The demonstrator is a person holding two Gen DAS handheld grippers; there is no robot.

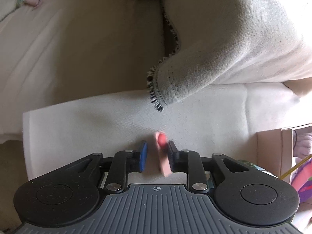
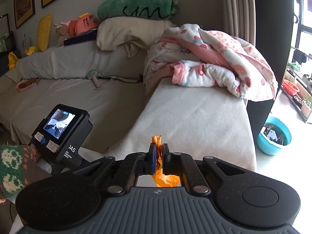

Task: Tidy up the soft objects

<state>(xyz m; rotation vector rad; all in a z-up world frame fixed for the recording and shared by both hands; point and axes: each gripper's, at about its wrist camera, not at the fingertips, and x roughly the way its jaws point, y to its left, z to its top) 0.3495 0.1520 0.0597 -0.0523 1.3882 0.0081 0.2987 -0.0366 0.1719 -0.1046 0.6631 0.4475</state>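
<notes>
In the left wrist view my left gripper (image 1: pixel 157 148) is partly open above the sofa armrest; a small pink soft piece with a red end (image 1: pixel 162 154) rests against the right finger, apart from the blue-padded left finger (image 1: pixel 144 156). A grey fringed throw (image 1: pixel 224 44) hangs over the sofa ahead. In the right wrist view my right gripper (image 2: pixel 158 152) is shut on a crumpled orange bag (image 2: pixel 162 177) above the cream armrest (image 2: pixel 191 117). The left gripper's camera unit (image 2: pixel 62 134) shows at the left.
A pink cherry-print blanket (image 2: pixel 210 62) lies heaped on the armrest's far end. A green plush (image 2: pixel 136 5) lies on a cream cushion (image 2: pixel 128 31) on the sofa back, with toys (image 2: pixel 81 25) beside. A blue basin (image 2: pixel 275 134) stands on the floor right. A cardboard box (image 1: pixel 276 152) stands right.
</notes>
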